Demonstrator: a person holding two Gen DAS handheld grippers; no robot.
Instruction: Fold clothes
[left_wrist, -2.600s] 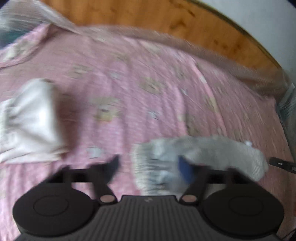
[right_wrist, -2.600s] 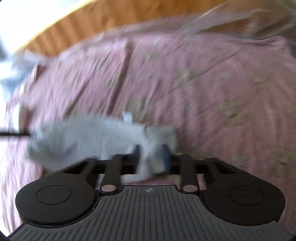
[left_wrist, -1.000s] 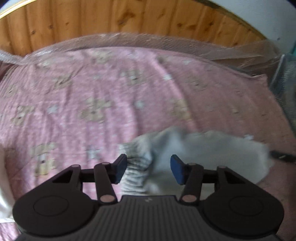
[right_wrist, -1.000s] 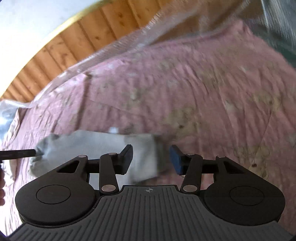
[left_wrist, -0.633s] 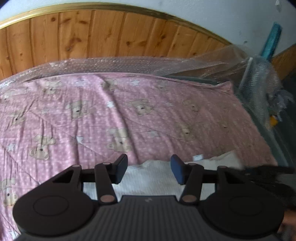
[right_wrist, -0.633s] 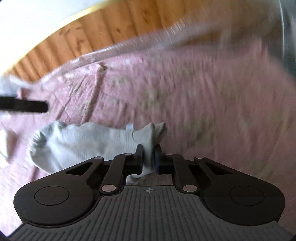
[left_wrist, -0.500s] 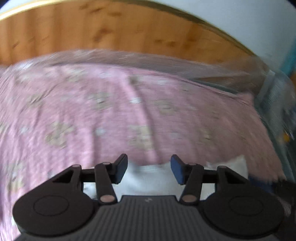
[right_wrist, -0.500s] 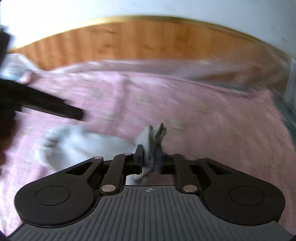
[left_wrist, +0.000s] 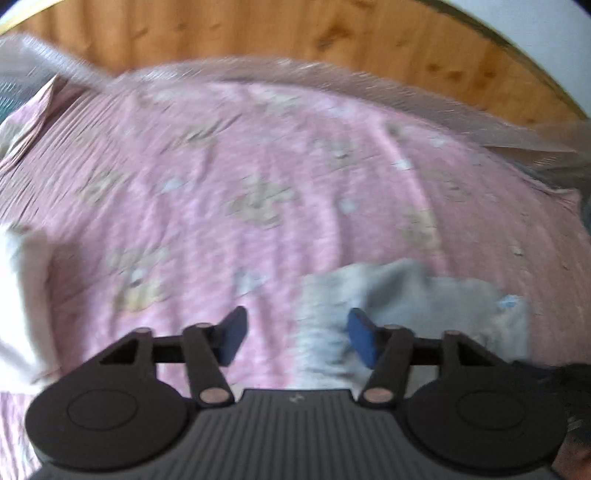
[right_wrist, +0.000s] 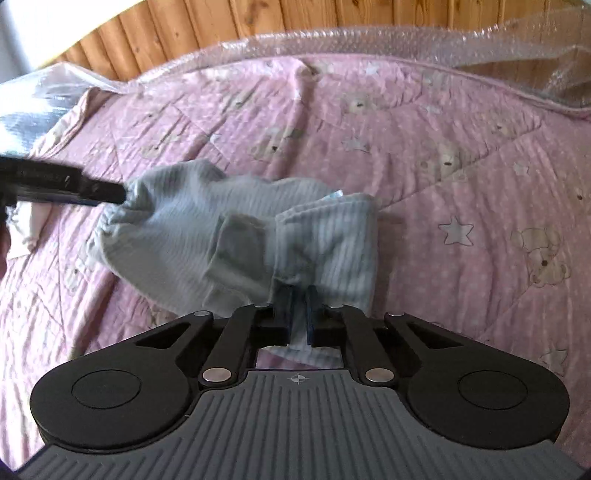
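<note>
A grey ribbed garment (right_wrist: 177, 240) lies bunched on the pink teddy-bear bedspread (right_wrist: 461, 155). My right gripper (right_wrist: 297, 312) is shut on its near edge, and the cloth puckers up between the pads. In the right wrist view a black finger of the left gripper (right_wrist: 74, 186) touches the garment's far left end. In the blurred left wrist view my left gripper (left_wrist: 297, 338) is open. The grey garment (left_wrist: 424, 302) lies mostly to its right, with one edge reaching in between the blue pads (left_wrist: 364, 341).
A white garment (left_wrist: 18, 295) lies on the bedspread (left_wrist: 221, 166) at the left, also seen as a pale garment (right_wrist: 29, 221) behind the left gripper. Bubble wrap (right_wrist: 369, 40) lines the bed's far edge below a wooden panel wall (right_wrist: 258, 14).
My right gripper was open a second ago, then shut on the grey garment's edge and keeps hold. My open left gripper has swung left and down to the garment's other end.
</note>
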